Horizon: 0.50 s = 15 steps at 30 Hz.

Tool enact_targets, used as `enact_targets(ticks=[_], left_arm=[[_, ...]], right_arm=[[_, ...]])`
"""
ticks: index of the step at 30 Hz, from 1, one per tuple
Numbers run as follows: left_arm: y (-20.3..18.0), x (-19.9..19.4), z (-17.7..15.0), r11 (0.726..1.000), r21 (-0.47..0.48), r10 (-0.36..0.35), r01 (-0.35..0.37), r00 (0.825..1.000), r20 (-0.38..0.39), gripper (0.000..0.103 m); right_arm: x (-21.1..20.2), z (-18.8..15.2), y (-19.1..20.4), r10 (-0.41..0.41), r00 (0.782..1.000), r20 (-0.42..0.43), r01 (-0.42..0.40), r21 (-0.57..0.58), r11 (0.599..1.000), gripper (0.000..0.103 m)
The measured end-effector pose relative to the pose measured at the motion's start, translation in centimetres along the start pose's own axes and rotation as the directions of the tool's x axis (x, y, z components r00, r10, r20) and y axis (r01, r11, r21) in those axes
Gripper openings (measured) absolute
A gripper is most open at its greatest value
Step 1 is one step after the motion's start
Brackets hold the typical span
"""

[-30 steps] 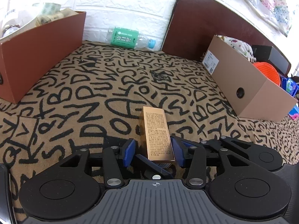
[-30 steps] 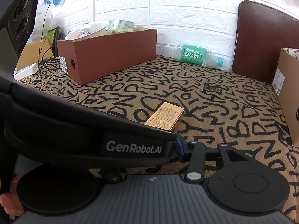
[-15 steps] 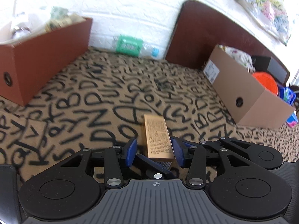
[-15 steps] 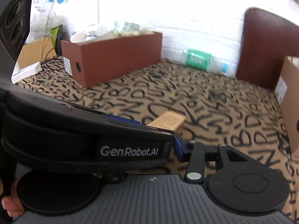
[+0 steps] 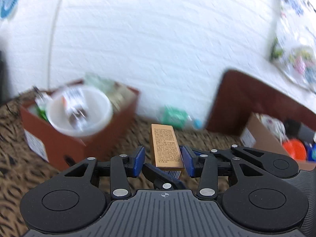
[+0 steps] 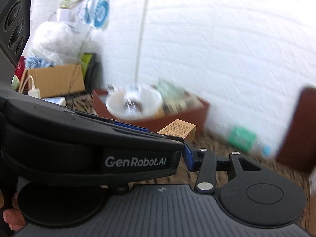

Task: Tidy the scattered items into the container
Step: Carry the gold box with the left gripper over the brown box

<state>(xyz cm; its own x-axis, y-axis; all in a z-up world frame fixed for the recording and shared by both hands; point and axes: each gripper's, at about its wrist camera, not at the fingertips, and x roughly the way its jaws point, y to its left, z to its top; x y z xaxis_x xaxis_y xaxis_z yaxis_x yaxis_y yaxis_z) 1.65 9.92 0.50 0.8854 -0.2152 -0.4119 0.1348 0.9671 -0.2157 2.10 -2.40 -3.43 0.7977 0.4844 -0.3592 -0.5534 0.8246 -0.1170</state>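
The left tool (image 5: pixel 163 156) is grasping the gold box (image 5: pixel 165 146) lengthwise, pointing away; the brown container (image 5: pixel 83 138) is lying toward the frame's left.

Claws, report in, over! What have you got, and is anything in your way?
Left claw shut on gold carton, lifted off the patterned cloth. Right claw's grip hidden behind the left one. Brown box ahead, white bowl filling it.

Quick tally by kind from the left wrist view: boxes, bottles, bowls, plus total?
Open storage boxes: 2, red-brown box and tan cardboard box
Small gold carton: 1, between the left gripper jaws
Green-label bottle: 1
White bowl: 1, in the red-brown box
Total: 5
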Motion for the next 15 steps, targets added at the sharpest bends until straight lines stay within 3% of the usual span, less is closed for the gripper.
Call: enact_targets(ticks=[7, 13, 14, 15], left_arm=[[4.4, -0.1, 4.8, 0.997, -0.013, 0.074, -0.073, 0.993, 0.096, 0.051], [8.3, 1.7, 7.9, 0.994, -0.026, 0.108, -0.105, 0.986, 0.127, 0.052], [8.9, 2.1, 8.3, 0.994, -0.029, 0.112, -0.110, 0.985, 0.130, 0.056], [9.4, 2.5, 8.7, 0.994, -0.030, 0.110, -0.107, 0.985, 0.133, 0.046]], right_arm=[[4.0, 5.0, 1.6, 0.065, 0.995, 0.082, -0.060, -0.055, 0.997, 0.052], [8.2, 7.9, 2.5, 0.097, 0.988, 0.117, -0.087, -0.087, 0.992, 0.052], [8.9, 8.3, 2.5, 0.103, 0.988, 0.119, -0.093, -0.083, 0.992, 0.051], [9.7, 8.6, 2.5, 0.107, 0.987, 0.116, -0.098, -0.080, 0.992, 0.051]])
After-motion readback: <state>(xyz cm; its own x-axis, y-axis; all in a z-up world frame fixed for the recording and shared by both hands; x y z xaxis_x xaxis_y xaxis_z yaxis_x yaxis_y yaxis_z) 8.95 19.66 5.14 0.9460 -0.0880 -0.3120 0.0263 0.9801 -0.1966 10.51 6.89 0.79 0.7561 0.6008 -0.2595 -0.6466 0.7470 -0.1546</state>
